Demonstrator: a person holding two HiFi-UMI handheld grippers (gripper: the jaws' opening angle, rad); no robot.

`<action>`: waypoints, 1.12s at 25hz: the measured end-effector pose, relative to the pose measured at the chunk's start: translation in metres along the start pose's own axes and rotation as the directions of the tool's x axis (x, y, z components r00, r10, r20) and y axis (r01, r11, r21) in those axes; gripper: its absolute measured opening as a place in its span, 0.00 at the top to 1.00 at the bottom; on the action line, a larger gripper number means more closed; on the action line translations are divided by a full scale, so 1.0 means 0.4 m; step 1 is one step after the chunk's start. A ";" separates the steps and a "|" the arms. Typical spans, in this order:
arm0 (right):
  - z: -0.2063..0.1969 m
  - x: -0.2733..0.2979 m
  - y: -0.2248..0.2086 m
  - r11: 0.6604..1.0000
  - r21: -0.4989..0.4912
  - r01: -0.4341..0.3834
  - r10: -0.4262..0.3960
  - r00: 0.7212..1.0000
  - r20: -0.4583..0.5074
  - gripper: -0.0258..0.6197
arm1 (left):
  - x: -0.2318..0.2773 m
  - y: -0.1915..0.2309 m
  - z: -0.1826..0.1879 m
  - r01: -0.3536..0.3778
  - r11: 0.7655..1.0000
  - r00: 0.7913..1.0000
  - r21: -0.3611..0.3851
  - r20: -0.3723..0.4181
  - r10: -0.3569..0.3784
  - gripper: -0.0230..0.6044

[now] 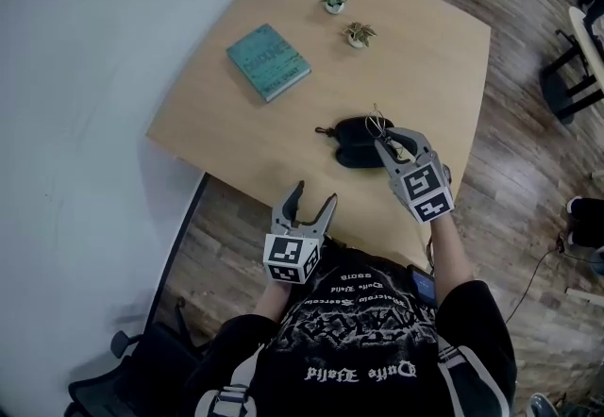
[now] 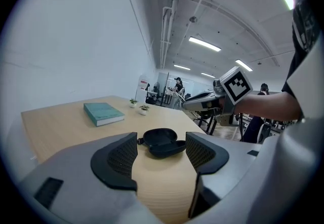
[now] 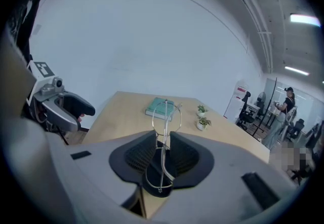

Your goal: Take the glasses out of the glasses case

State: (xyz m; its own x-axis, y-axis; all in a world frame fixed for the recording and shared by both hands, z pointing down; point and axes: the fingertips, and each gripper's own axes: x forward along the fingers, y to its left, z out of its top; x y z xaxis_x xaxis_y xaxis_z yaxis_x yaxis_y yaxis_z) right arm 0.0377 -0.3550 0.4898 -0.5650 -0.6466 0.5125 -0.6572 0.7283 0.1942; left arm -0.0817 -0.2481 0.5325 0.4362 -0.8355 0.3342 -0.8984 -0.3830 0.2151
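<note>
Light wooden table (image 1: 425,66), rounded corners, four items on its top.
A closed teal book (image 1: 268,62) lies flat toward the left side. A small potted plant (image 1: 333,2) stands upright near the far edge. A second potted plant (image 1: 359,35) stands just beside it, nearer the middle, and the two do not touch. A black glasses case (image 1: 351,134) lies open toward the near edge, well apart from the book and both plants. The table stands on a wood-plank floor (image 1: 500,151).

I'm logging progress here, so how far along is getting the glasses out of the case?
Nearly done. The glasses case lies open on the table and looks empty. In hand: the right tool is shut on the wire-framed glasses, held above the case. The left tool is open and empty. Left: probably setting the glasses down.
</note>
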 end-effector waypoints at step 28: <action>-0.158 -0.259 0.100 0.873 0.400 0.279 -0.382 0.901 0.205 0.82 | 0.002 -0.093 0.069 0.117 0.992 0.991 0.054 0.058 -0.120 0.48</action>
State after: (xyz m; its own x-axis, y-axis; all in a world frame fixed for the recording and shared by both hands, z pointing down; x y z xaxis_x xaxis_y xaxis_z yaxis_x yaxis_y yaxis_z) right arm 0.1016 -0.2447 0.4975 -0.3609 -0.9073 0.2159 -0.9307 0.3650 -0.0220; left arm -0.0492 -0.2456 0.4994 0.5371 -0.8048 0.2525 -0.8427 -0.4987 0.2028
